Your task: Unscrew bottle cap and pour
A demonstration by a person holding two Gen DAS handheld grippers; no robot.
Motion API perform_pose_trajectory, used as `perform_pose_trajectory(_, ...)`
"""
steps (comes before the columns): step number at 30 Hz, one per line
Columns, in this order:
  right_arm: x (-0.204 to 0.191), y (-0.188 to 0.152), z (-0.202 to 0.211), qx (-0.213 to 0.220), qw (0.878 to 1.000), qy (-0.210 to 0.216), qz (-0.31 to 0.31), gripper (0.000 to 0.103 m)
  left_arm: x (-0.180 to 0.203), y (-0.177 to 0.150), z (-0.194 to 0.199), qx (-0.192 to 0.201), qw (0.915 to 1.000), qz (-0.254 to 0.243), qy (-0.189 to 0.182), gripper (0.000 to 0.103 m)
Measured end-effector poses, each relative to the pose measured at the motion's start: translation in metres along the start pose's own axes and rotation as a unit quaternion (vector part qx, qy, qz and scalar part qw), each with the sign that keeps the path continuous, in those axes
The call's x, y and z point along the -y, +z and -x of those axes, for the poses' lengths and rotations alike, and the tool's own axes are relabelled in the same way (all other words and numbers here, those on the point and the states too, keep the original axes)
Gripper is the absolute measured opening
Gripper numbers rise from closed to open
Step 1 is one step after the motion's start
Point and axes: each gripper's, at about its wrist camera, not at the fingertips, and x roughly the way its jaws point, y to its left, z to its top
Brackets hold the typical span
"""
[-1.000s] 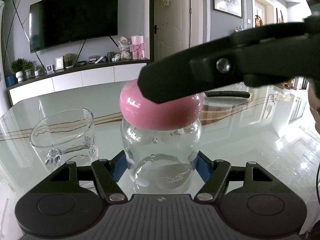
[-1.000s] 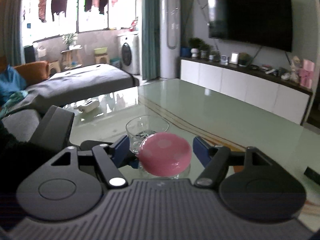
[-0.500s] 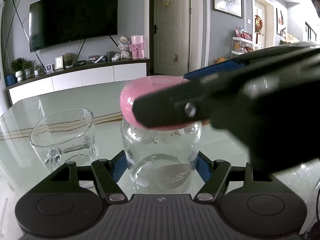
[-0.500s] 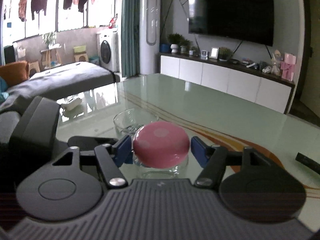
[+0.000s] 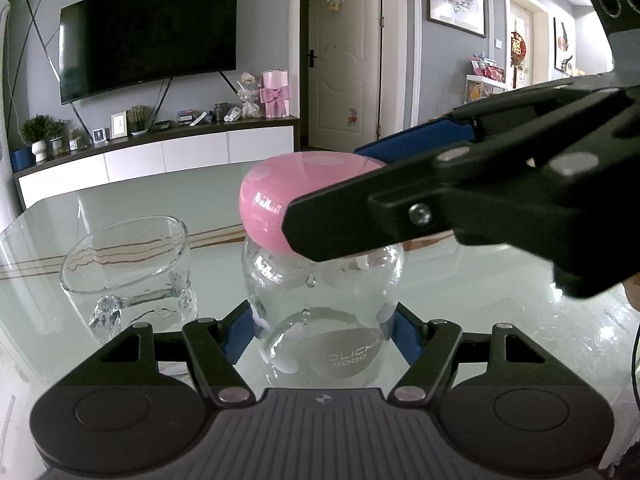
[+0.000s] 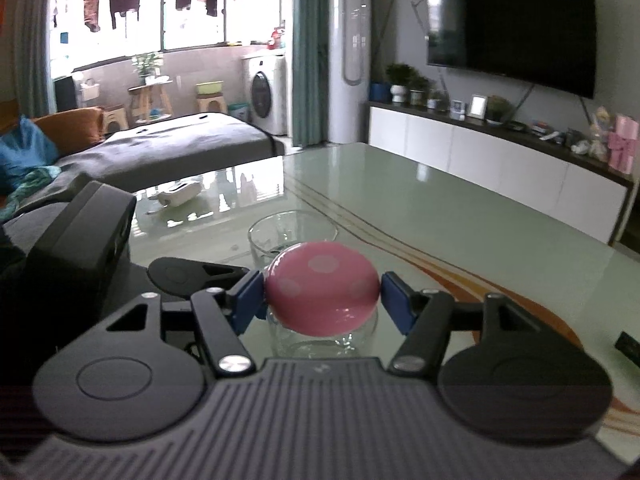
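My left gripper [image 5: 322, 330] was matt black plastic with bright metal rivets, its ribbed body dull grey, and my blue pads [image 5: 239, 334] looked rubbery and finely ridged. They pressed on a bottle [image 5: 320, 320] of clear, smooth glass, beaded inside with droplets and carrying a frosted, silvery label. My right gripper [image 6: 322, 294], of the same matt plastic, had blue pads against the cap [image 6: 322, 286], a glossy pink plastic dome with paler spots and a bright sheen. The cup [image 5: 128, 272] was thick, clear glass with a wavy surface. The table [image 6: 420, 216] was polished, pale green glass, mirror-glossy with reflections.
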Motion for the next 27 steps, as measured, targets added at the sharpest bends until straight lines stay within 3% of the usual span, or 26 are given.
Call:
perform_pose_trajectory(14, 0.015, 0.010, -0.002, -0.027, 0.997, 0.067, 0.030, 0.067, -0.004, 0.004, -0.005, 0.000, 1.0000, 0.001, 0.001, 0.074)
perform_pose_trajectory(20, 0.007, 0.009, 0.003, -0.017, 0.999, 0.037, 0.027, 0.073, -0.003, 0.003, -0.003, 0.000, 1.0000, 0.002, 0.001, 0.074)
perform_pose_trajectory(27, -0.012, -0.001, 0.017, 0.026, 1.000, -0.012, -0.004, 0.077, -0.004, 0.001, -0.004, 0.000, 1.0000, 0.001, 0.001, 0.074)
